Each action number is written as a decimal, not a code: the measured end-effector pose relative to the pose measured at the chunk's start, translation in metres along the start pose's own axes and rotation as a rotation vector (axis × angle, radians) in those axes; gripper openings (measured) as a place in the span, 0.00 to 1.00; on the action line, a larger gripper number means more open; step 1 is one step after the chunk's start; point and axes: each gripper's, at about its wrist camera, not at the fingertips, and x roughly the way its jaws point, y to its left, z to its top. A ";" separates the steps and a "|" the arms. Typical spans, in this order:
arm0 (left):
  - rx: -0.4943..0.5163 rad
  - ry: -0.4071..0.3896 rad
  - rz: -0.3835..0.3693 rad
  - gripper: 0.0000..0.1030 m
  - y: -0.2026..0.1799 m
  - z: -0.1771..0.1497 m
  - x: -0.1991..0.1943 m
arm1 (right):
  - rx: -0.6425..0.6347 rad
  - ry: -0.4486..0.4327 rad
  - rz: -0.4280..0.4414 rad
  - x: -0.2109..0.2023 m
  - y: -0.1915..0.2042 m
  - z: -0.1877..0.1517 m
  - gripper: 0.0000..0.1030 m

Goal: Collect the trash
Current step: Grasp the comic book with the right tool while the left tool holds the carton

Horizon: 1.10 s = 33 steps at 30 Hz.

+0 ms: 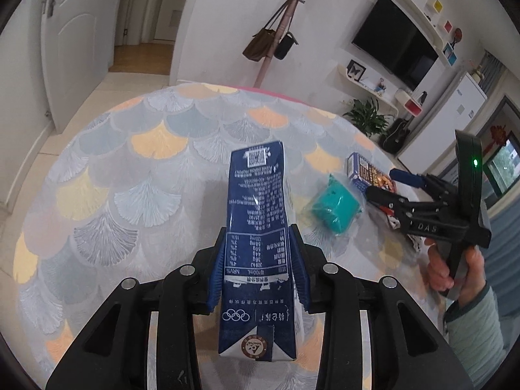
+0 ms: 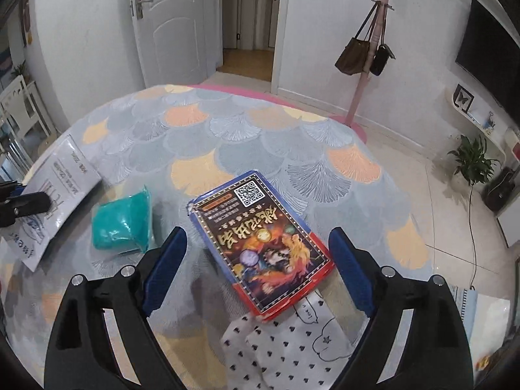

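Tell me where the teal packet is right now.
The teal packet lies on the patterned tablecloth, left of the colourful flat box in the right wrist view, between it and the carton held by the left tongs.

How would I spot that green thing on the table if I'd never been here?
Start at the round table with the fan-patterned cloth. Between the dark blue drink carton and the flat colourful packet lies a teal lump in clear wrap. It is the only plain, unprinted, squashy item there.

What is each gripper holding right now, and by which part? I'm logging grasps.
The left gripper clamps the dark blue drink carton across its narrow sides, near the bottom end. The right gripper holds nothing, jaws open over the colourful packet.
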 end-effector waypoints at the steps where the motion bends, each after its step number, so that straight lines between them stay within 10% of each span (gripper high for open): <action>1: 0.007 0.002 0.012 0.38 -0.002 -0.001 0.001 | -0.002 0.005 -0.013 0.002 0.001 0.000 0.77; 15: 0.038 -0.048 0.063 0.31 -0.015 -0.015 -0.004 | 0.034 -0.028 -0.062 -0.003 0.017 0.020 0.61; 33: 0.217 -0.205 -0.092 0.30 -0.132 -0.005 -0.068 | 0.258 -0.374 -0.185 -0.205 -0.030 -0.051 0.61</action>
